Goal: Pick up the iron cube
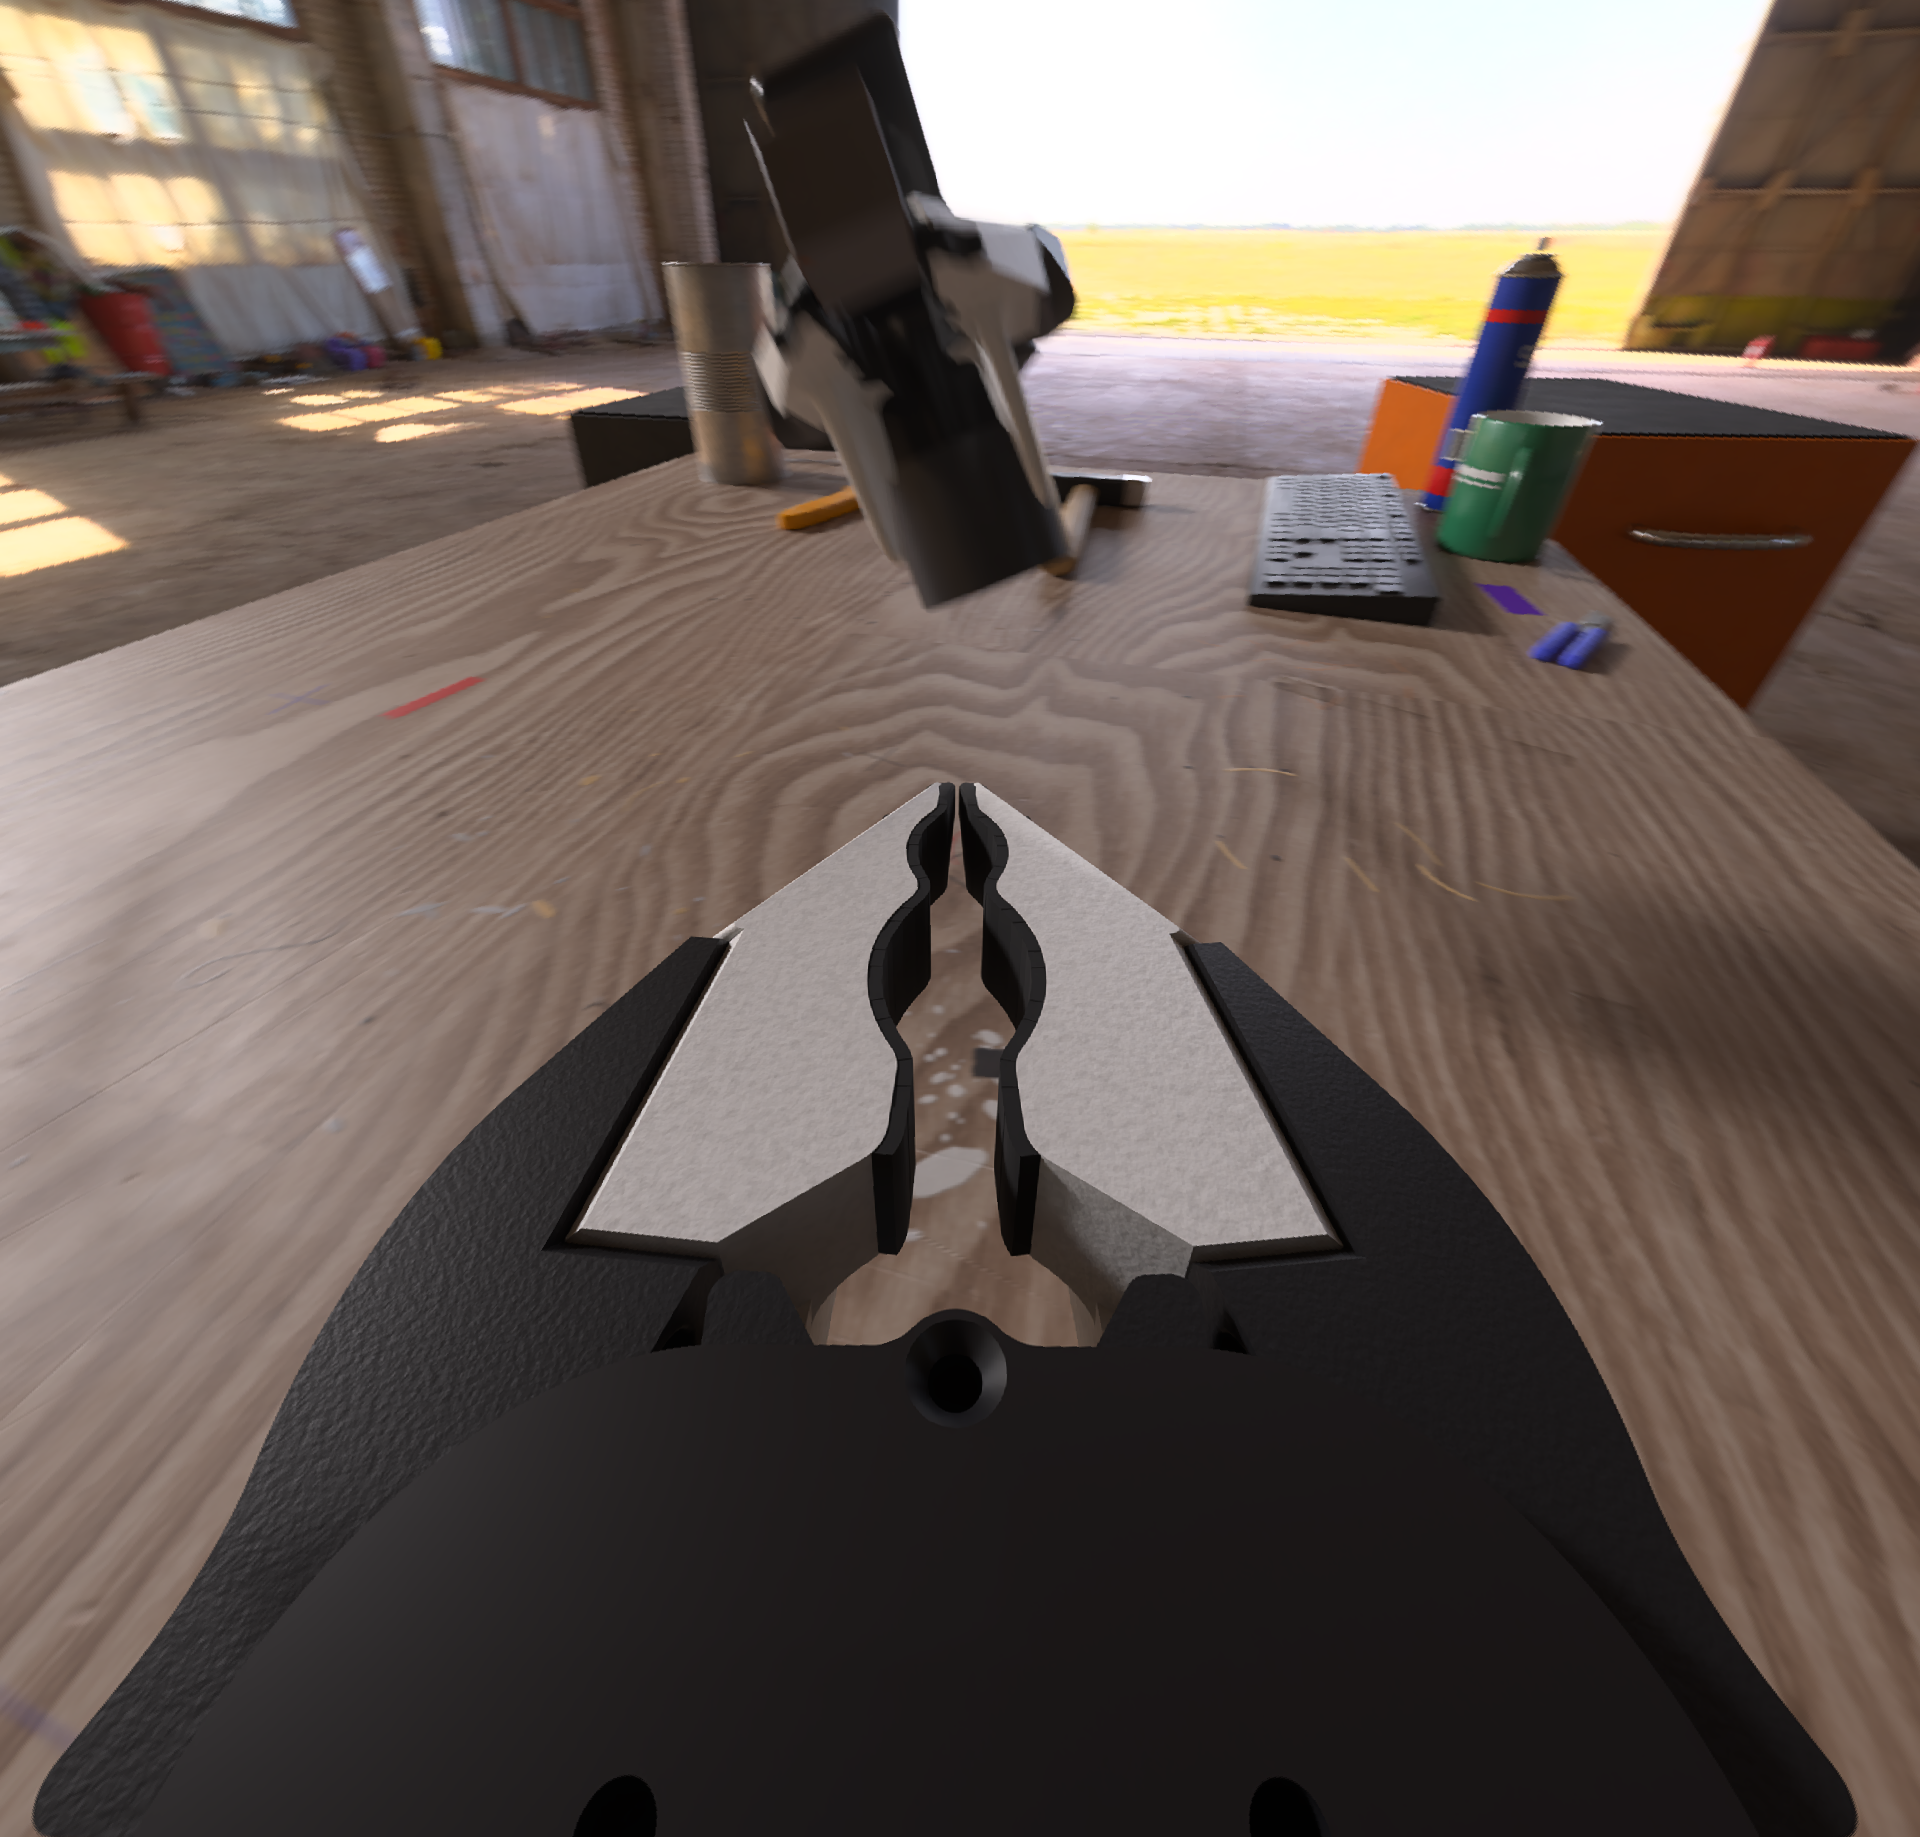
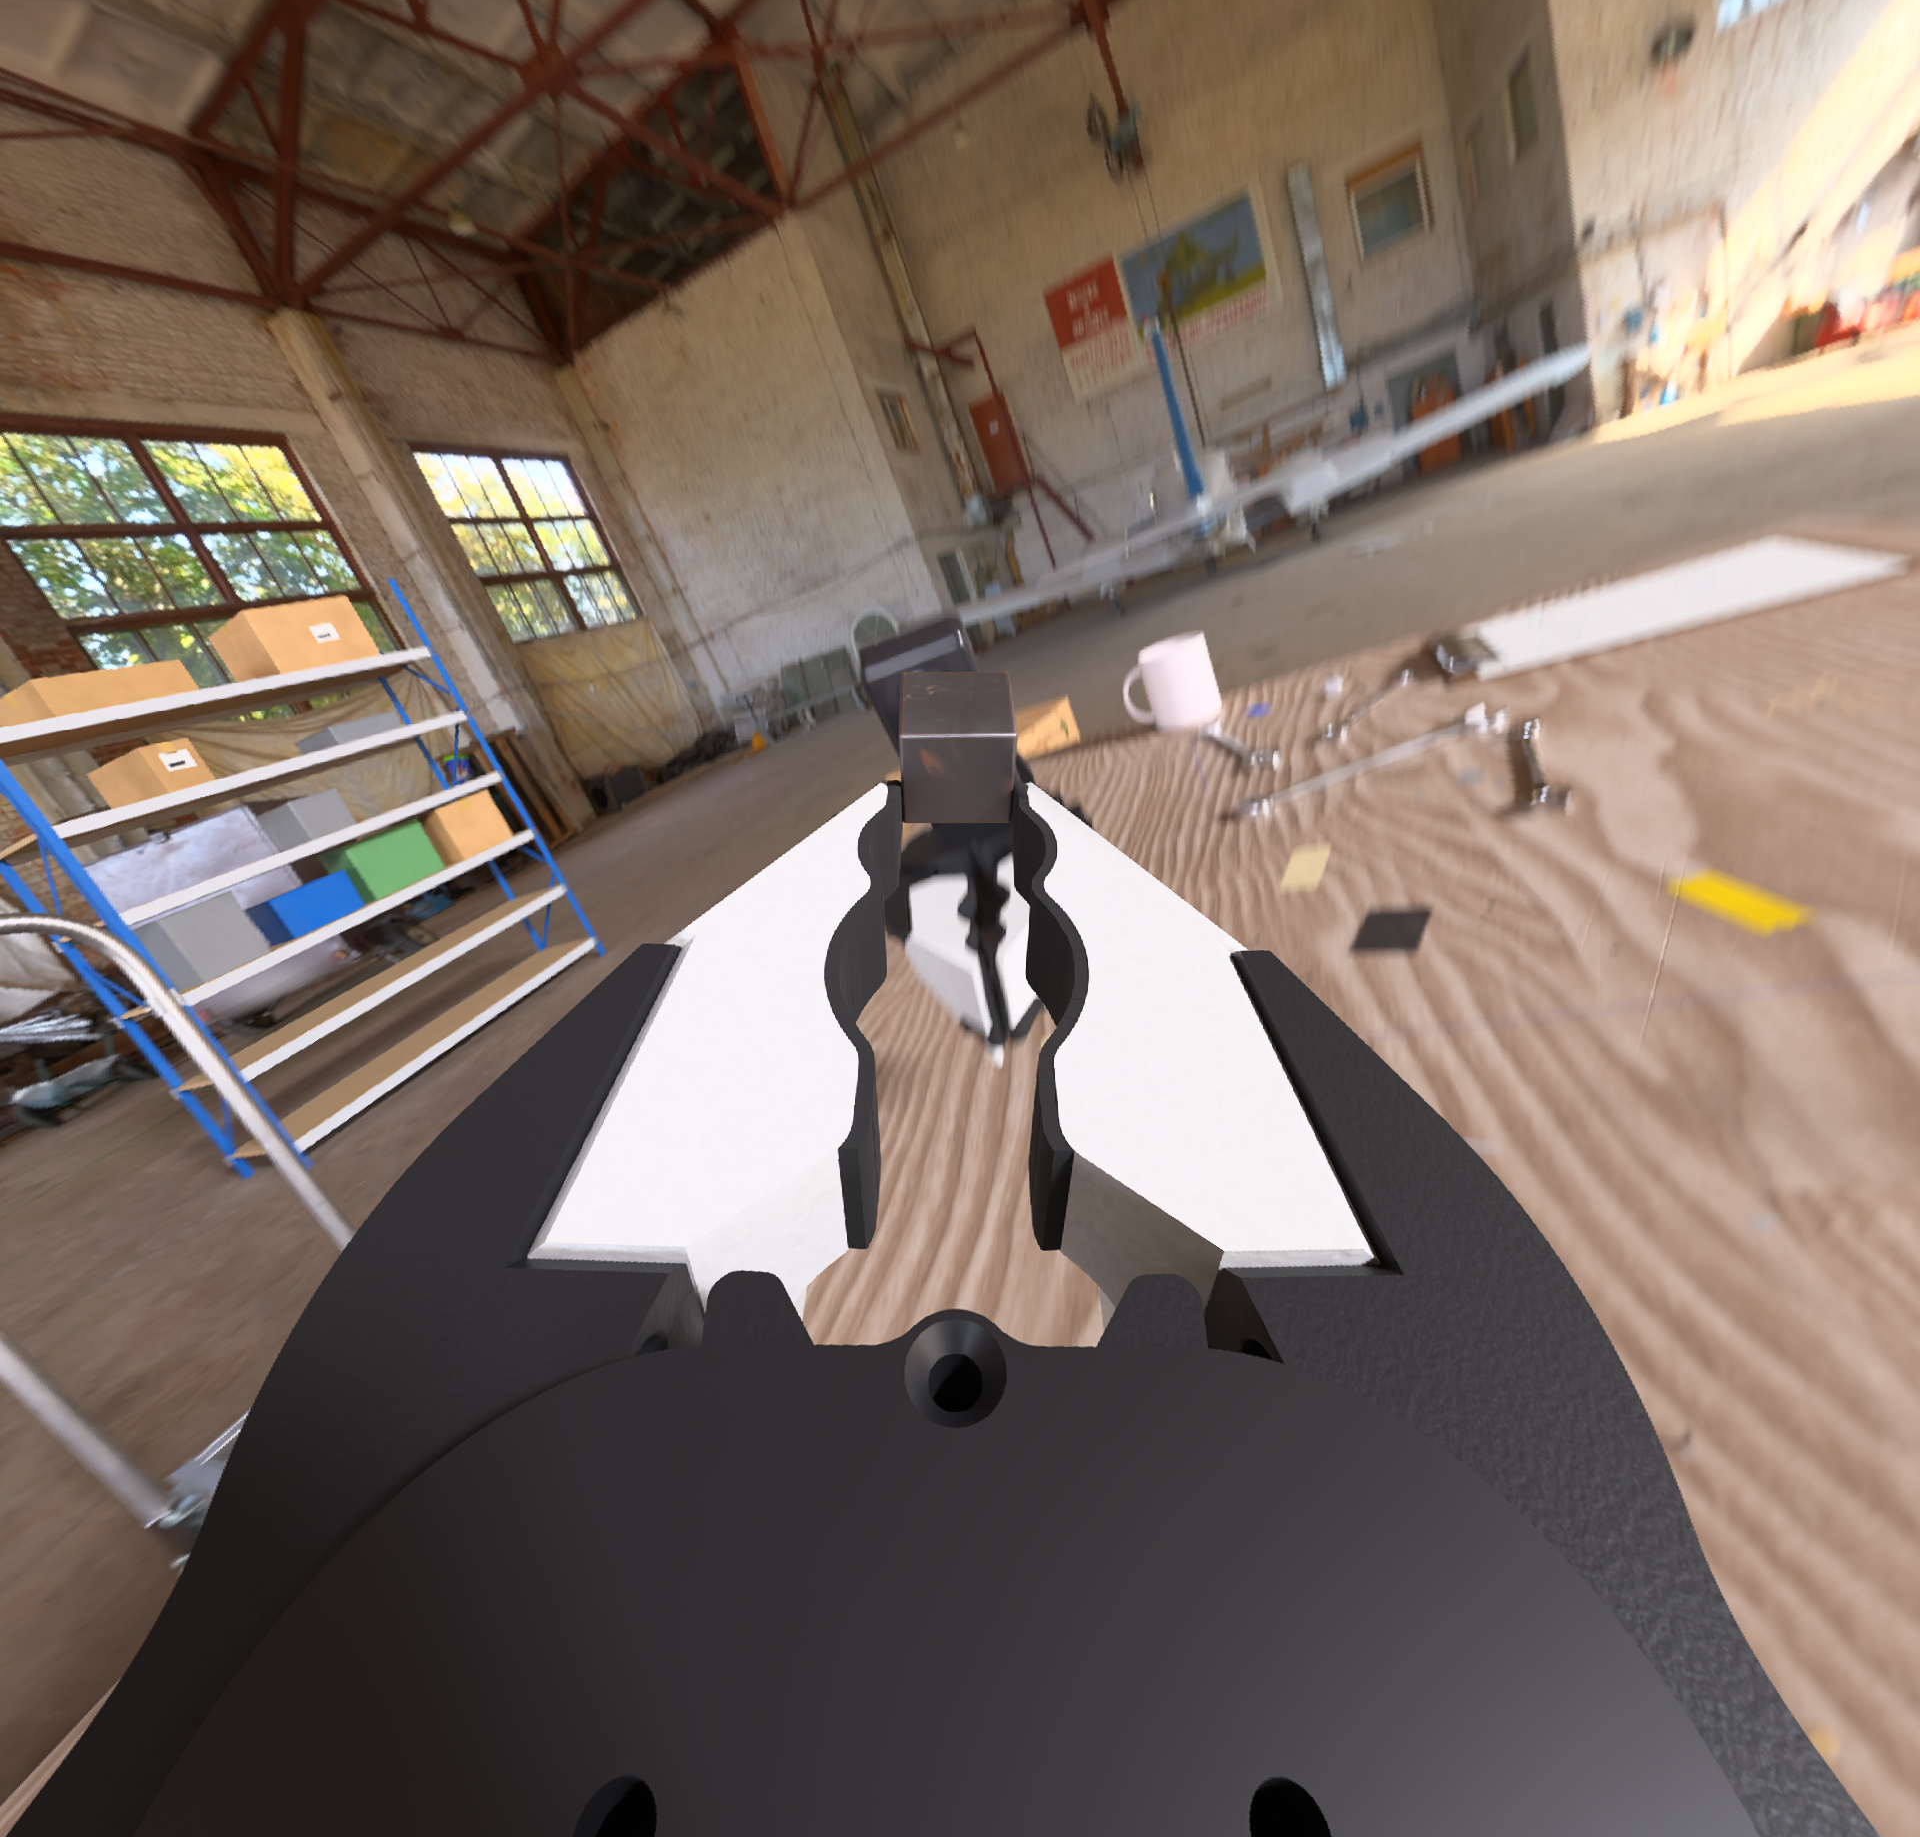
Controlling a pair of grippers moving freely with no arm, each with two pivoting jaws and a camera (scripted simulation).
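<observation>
The iron cube is a dark grey metal block gripped between the fingertips of my right gripper, which is shut on it and holds it in the air above the wooden table. In the left wrist view the right gripper hangs tilted above the table's far middle, with the cube as a dark block at its lower end. My left gripper is shut and empty, low over the table. It also shows past the cube in the right wrist view.
On the table's far side stand a metal can, a hammer, a black keyboard, a green mug and a blue spray can. An orange cabinet stands beside it. A white mug and metal tools lie farther off.
</observation>
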